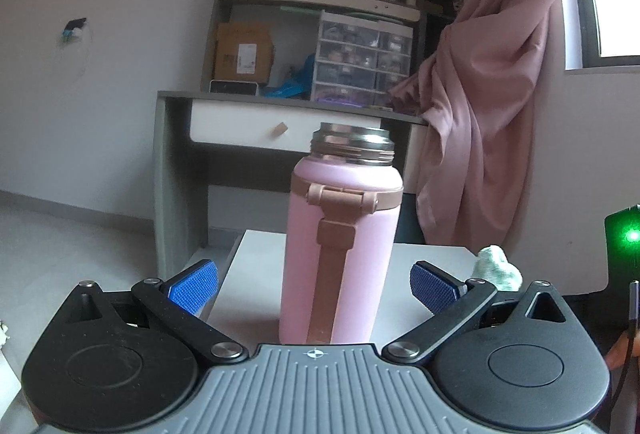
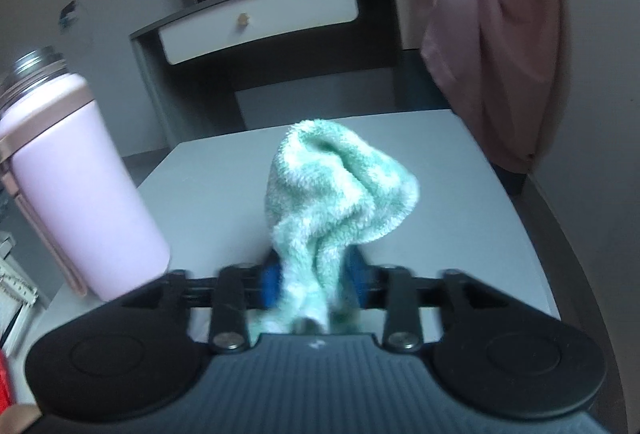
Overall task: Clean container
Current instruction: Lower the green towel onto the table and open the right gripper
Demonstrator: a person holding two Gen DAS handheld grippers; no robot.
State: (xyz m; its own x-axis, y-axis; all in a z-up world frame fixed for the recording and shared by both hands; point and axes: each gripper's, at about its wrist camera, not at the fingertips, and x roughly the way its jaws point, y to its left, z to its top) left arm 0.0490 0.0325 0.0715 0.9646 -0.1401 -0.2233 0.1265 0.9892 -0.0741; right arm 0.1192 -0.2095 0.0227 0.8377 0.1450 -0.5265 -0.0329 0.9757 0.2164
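Note:
A pink bottle (image 1: 360, 234) with a bare steel threaded neck and no lid stands upright on a small white table (image 1: 424, 254). My left gripper (image 1: 314, 288) is open, its blue pads on either side of the bottle's lower body and clear of it. In the right wrist view the bottle (image 2: 80, 186) stands at the left. My right gripper (image 2: 314, 274) is closed on a fluffy green-and-white cloth (image 2: 340, 186), which bunches up above the pads over the table (image 2: 460, 194). The cloth (image 1: 498, 266) also peeks in at the right of the left wrist view.
Behind the table stands a grey desk (image 1: 176, 162) with a white drawer (image 1: 248, 130), with shelves and a clear drawer unit (image 1: 360, 62) above it. A pink curtain (image 1: 500, 94) hangs at the right. White objects (image 2: 12, 286) lie at the table's left edge.

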